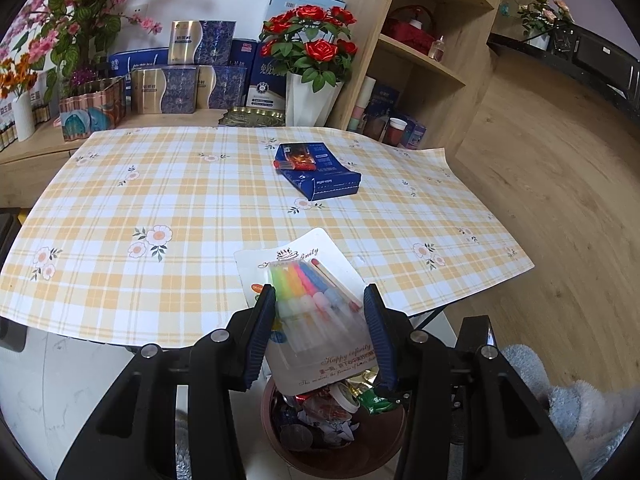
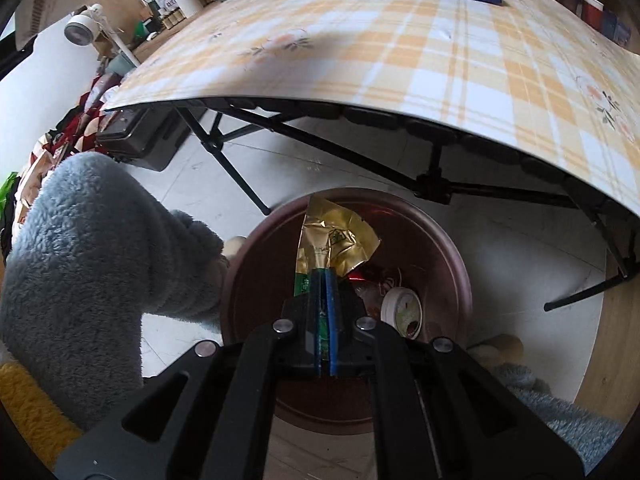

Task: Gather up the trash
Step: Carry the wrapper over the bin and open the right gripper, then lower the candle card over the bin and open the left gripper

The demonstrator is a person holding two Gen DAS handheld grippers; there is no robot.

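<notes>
At lower centre, our left gripper [image 1: 320, 300] clamps a candle pack [image 1: 316, 304] above the trash bin [image 1: 280, 436]; our right gripper [image 2: 325, 276] pinches a gold wrapper [image 2: 336, 240] over it.

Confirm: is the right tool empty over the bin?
No, the right tool is shut on a gold wrapper above the brown bin.

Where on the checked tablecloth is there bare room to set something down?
Bare: the tablecloth's whole left half, and the near strip between the blue box and candle pack. Crowded: the far edge, lined with boxes and the rose vase.
</notes>
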